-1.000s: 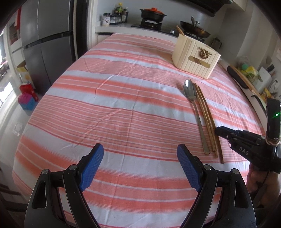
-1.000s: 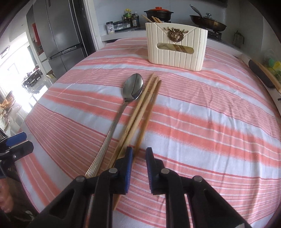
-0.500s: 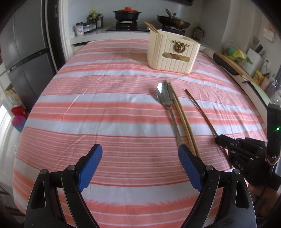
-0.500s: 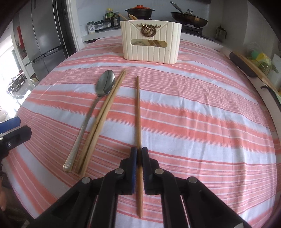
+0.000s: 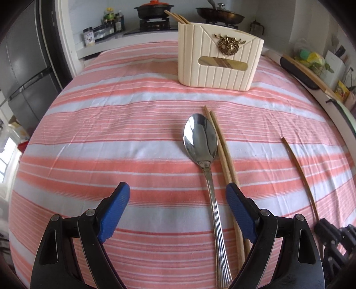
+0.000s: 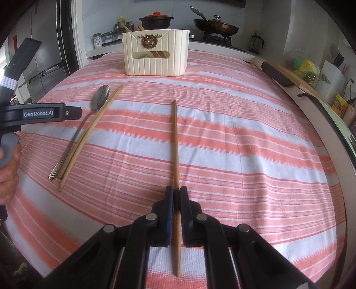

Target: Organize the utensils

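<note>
Since a second ago, one chopstick (image 6: 175,142) has been drawn away from the spoon (image 5: 201,142) and now lies well to the right of it, clenched between the pads of the right gripper (image 6: 176,195); its near end runs on under the fingers toward the bottom edge of that view. The left gripper (image 5: 178,200) has swung over so the spoon's handle now sits between its widely parted blue pads (image 5: 114,206), touching neither; it grasps nothing.

The pair of chopsticks (image 5: 222,151) lies just to the right of the spoon, touching its bowl edge, and their lower ends disappear behind the left gripper's right finger. Beyond the spoon's bowl stands the cream holder (image 5: 219,57) on the striped cloth (image 5: 111,133). More chopsticks (image 5: 178,16) poke out of its far left corner, and through its front slot only a blurred strip of wood shows; what else is inside cannot be made out. Its gold emblem (image 5: 228,44) carries no readable writing.

In the left wrist view the right gripper is cut off at the lower right corner. In the right wrist view the left gripper's body (image 6: 40,114) reads "GenRobot.AI", with a hand (image 6: 7,169) partly cut off at the left edge. Jar labels (image 6: 98,42) on the counter behind the holder are too small to read.
</note>
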Available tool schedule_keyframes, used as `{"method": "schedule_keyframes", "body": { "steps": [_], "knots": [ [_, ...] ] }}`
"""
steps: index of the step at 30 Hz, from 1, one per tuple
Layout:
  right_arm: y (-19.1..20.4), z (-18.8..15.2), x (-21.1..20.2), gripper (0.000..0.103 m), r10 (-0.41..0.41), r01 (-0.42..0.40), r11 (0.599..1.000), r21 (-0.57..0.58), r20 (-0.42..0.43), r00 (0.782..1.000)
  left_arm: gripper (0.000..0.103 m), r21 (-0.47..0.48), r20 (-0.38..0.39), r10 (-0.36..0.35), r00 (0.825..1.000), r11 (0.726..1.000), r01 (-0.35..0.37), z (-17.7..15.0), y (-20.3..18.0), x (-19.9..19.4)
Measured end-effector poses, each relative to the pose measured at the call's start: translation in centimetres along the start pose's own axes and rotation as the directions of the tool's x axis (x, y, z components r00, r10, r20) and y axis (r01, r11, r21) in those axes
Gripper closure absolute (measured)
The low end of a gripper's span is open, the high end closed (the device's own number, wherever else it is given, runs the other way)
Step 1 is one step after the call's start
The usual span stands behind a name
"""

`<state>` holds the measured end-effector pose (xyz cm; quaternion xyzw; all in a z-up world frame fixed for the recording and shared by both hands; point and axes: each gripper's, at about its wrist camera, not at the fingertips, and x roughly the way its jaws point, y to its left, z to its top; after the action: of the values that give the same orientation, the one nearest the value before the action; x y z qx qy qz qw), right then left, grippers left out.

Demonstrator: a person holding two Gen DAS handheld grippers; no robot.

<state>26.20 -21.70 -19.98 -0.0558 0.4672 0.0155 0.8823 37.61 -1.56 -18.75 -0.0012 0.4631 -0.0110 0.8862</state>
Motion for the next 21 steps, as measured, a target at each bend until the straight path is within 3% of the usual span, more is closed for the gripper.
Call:
{"method": "schedule_keyframes", "body": {
  "steps": [2,4,7,9,10,21],
  "knots": [
    [0.0,-0.1,0.0,0.097,-0.001,0.001,1.000,-0.005,0.007,1.000,0.018,0.024,-0.008,0.025,1.000,0.999,-0.025,0.0,-0.5,0.6],
    [0.2,-0.1,0.1,0.097,-0.006,0.006,1.000,-0.009,0.012,1.000,0.030,0.053,-0.022,0.040,0.999,0.998,-0.039,-0.2,-1.1,1.2],
    [0.1,-0.2,0.1,0.097,-0.008,0.008,1.000,-0.007,0.018,1.000,0.056,0.060,-0.005,0.019,1.000,0.998,-0.018,-0.5,-1.4,1.1],
    [0.0,-0.2,0.1,0.097,-0.013,0.013,1.000,-0.001,0.019,1.000,0.091,0.086,0.009,0.025,1.000,0.996,-0.026,-0.6,-1.8,1.0],
    [0.0,-0.2,0.0,0.097,-0.022,0.022,1.000,0.002,0.019,1.000,0.098,0.097,0.012,0.040,0.999,0.994,-0.041,-0.7,-2.0,0.9],
    [-2.2,-1.3,-0.7,0.097,-0.097,0.097,0.994,0.046,0.008,0.995,0.098,-0.027,-0.008,0.057,0.998,0.998,-0.057,-4.0,4.5,-1.9]
  ]
}}
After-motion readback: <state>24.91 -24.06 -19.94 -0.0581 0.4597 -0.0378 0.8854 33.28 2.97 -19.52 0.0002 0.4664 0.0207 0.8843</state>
